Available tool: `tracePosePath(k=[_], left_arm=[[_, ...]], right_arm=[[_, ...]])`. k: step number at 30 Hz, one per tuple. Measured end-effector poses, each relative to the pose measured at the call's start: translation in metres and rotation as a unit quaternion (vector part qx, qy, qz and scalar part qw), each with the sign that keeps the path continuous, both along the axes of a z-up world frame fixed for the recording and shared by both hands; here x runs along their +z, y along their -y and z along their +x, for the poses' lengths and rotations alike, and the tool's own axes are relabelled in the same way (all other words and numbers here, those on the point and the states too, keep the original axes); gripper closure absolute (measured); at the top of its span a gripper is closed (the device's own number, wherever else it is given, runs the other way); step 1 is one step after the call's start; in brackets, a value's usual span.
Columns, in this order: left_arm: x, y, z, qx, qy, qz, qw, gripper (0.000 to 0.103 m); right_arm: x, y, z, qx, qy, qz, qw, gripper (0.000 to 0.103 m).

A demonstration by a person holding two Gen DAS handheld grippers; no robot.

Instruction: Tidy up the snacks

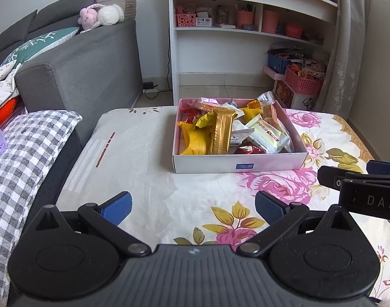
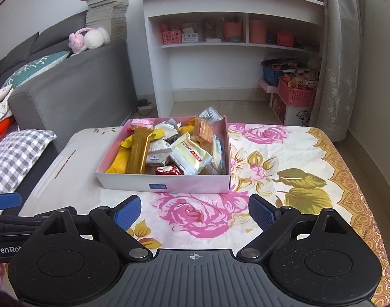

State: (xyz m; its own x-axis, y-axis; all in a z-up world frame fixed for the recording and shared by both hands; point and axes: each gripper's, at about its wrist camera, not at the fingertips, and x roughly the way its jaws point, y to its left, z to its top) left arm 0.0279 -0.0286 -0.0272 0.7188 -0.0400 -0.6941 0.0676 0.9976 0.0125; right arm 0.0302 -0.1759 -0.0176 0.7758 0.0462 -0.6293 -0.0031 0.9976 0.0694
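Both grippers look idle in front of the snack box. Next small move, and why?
Probably ease the right gripper forward toward the box. Both it and the left gripper stand open and empty, short of the box's near wall, and every snack seen, like the long gold packet, already lies inside in a loose jumble. Nothing lies loose on the floral cloth, so sorting likely starts inside the box.

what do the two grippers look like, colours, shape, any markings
Both are alike: matt black plastic, with two round hubs beside a ribbed grey centre plate, and jointed black links with silver pivot pins. The left gripper and right gripper have blue textured pads. Each plate has a small white mark. White lettering is partly visible on their sides.
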Motion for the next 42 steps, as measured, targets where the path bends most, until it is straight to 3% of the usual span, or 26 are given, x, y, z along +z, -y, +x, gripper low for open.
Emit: tracePosePath(k=[42], left_arm=[[-0.0005, 0.0017, -0.0015, -0.002, -0.005, -0.002, 1.0000, 0.000]], right_arm=[[-0.0049, 0.0024, 0.0013, -0.006, -0.010, 0.010, 1.000, 0.010]])
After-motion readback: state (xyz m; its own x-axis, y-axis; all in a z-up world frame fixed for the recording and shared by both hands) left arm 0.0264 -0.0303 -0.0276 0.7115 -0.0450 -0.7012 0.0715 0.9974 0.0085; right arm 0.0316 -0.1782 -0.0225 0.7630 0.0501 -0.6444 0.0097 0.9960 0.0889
